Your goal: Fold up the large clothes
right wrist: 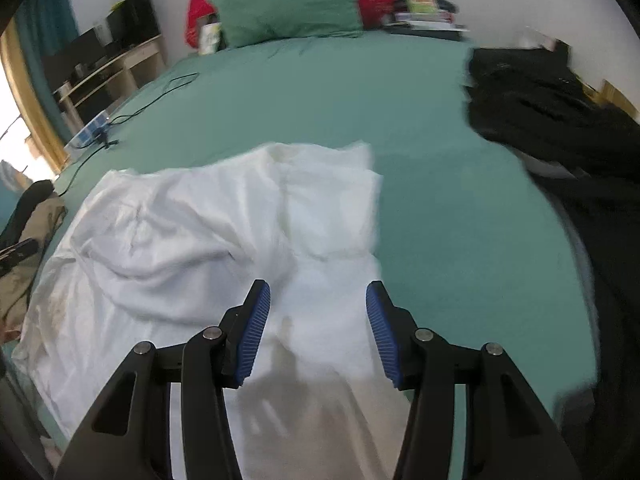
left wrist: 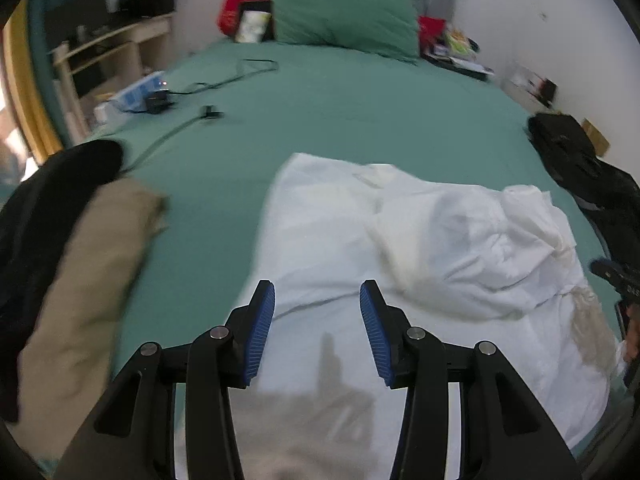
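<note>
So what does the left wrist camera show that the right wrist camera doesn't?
Only the left wrist view shows the left gripper, open and empty, and how far the tan garment and black garment stretch along the bed's left edge.

Only the right wrist view shows the right gripper, also open and empty, and the whole spread of the black clothes.

Both show the white garment, partly folded and rumpled, on the green bedsheet, and the green pillow.

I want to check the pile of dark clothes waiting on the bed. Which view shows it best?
The right wrist view: the black clothes spread wide across the green sheet's right side. The left wrist view catches only a small, cropped part at its right edge.
</note>
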The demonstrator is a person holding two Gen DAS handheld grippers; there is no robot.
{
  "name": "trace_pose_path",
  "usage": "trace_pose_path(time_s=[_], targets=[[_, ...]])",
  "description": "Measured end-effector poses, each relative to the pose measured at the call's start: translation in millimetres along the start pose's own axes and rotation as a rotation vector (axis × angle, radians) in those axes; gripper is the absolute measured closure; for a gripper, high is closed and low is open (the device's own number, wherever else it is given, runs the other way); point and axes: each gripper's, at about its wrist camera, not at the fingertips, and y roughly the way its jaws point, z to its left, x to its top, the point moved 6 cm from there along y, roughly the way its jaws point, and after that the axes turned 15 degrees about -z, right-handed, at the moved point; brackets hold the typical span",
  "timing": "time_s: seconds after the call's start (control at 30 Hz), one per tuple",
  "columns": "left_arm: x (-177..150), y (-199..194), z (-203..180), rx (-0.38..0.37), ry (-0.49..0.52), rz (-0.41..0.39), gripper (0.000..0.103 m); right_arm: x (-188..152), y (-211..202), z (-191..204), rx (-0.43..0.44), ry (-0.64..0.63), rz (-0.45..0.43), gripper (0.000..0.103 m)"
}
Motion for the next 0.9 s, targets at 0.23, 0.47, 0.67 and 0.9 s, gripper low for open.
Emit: trace_pose_path(time_s=[0.23, 0.47, 0.67, 0.9], targets=[[-42.8, -38.9, 61.7, 0.049, -0.077, 0.016, 0.051, -67.2, -65.7, -41.7, -0.088, 0.145, -0.021, 0.028], [-80.8, -40.2, 76.1, 0.038, -0.097, 0.062, 0.050, -63.7, -97.1, -32.7, -0.134, 0.085, -0.018, 0.026], [-107.9, -30.4, 77.9, 0.045, -0.082, 0.165, 0.044, -100.1, -88.3, -58.8, -0.134, 0.279, 0.061, 0.026], [-117.3, -32.4, 75.5, 0.049, -0.031, 0.145, 0.038, -113.9, -87.0, -63.7, -0.193, 0.259, 0.090, 0.026]])
